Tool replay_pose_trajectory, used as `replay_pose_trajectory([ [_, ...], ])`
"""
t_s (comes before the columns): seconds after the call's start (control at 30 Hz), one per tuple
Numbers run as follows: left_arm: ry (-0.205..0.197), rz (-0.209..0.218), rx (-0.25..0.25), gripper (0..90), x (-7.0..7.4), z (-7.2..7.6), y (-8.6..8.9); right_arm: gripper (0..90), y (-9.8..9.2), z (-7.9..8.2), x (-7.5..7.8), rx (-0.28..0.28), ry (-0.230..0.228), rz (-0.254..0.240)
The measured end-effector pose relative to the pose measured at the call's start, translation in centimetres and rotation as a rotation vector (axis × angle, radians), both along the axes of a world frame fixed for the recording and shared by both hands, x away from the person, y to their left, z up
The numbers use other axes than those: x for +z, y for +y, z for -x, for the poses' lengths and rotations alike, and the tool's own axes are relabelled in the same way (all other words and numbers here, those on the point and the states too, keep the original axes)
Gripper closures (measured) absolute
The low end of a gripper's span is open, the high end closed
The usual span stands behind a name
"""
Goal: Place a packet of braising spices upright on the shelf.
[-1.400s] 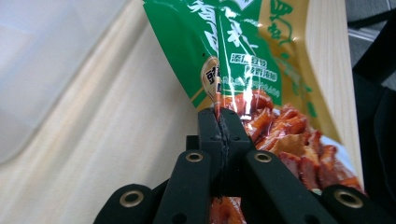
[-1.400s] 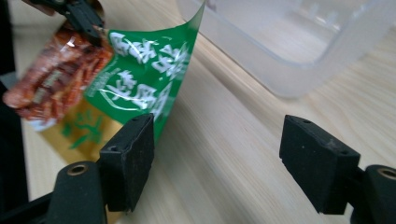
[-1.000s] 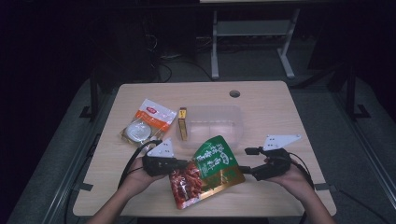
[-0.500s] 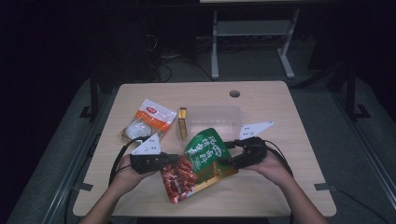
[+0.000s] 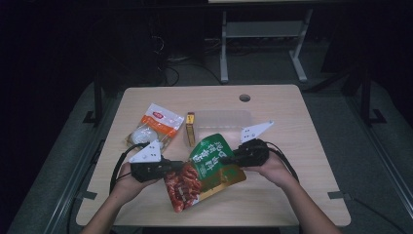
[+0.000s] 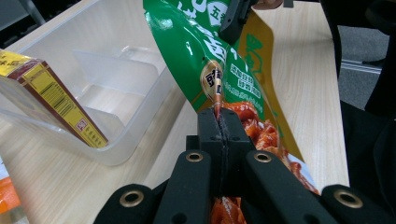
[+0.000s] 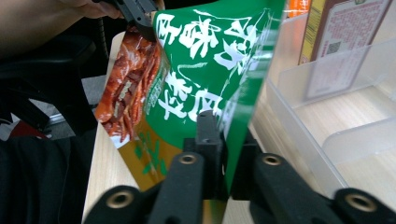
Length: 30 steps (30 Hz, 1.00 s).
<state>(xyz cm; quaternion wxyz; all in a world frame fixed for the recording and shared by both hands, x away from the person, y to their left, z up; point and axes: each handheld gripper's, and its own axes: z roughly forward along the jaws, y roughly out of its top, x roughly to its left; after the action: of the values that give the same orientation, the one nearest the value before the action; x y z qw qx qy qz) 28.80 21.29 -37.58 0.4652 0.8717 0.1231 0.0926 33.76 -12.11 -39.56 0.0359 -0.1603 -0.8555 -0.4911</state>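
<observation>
Jaws of the right gripper (image 5: pixel 233 158) have just closed on the green snack pouch (image 5: pixel 207 171), joining the left gripper's (image 5: pixel 178 167) pinch, over a wooden table (image 5: pixel 302 131) in a dark room.

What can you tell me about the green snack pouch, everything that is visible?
The green snack pouch is a glossy foil bag, green with white characters, a gold band and a red food picture at one end. It is lifted and tilted beside the clear plastic bin. The left claw and the right claw each pinch an edge.
</observation>
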Motion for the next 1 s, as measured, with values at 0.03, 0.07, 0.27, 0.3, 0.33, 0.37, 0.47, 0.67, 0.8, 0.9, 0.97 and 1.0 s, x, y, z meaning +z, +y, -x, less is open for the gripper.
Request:
replay_pose_trajectory([
  [0.03,-0.001,0.004,-0.002,89.6,-0.1,0.1,-0.1,89.2,0.0,0.0,0.0,0.001,-0.009,0.0],
  [0.07,-0.007,0.003,-0.007,89.5,-0.1,0.0,-0.1,89.7,0.0,0.1,0.0,0.004,-0.014,0.002],
  [0.27,-0.008,0.007,-0.014,87.6,-0.6,0.2,-0.2,90.0,-0.4,0.1,0.1,0.012,-0.022,0.0],
  [0.3,-0.003,0.006,-0.018,87.0,-0.7,0.2,-0.3,90.0,-0.5,0.1,0.2,0.016,-0.019,-0.003],
  [0.33,-0.003,0.004,-0.021,86.6,-0.7,0.2,-0.3,90.0,-0.6,0.1,0.3,0.017,-0.019,-0.006],
  [0.37,-0.003,0.005,-0.022,86.3,-0.8,0.2,-0.4,90.0,-0.6,0.1,0.3,0.022,-0.018,-0.009],
  [0.47,0.005,0.004,-0.02,83.1,-0.9,0.2,-0.4,90.0,-0.8,0.0,0.6,0.025,-0.031,-0.019],
  [0.67,0.045,0.041,0.0,69.0,-1.1,-0.3,0.1,90.0,-1.2,0.2,1.2,0.034,-0.033,-0.035],
  [0.8,0.056,0.078,0.027,53.2,-0.8,-0.4,1.1,90.0,-1.3,0.5,1.6,0.045,-0.045,-0.04],
  [0.9,0.05,0.079,0.056,44.1,-0.7,-0.4,1.8,90.0,-1.4,0.8,2.1,0.053,-0.055,-0.061],
  [0.97,0.048,0.075,0.081,39.2,-0.7,-0.4,2.3,90.0,-1.5,0.9,2.6,0.058,-0.065,-0.078],
  [1.0,0.049,0.076,0.09,36.8,-0.7,-0.5,2.5,90.0,-1.6,1.0,2.8,0.058,-0.07,-0.081],
])
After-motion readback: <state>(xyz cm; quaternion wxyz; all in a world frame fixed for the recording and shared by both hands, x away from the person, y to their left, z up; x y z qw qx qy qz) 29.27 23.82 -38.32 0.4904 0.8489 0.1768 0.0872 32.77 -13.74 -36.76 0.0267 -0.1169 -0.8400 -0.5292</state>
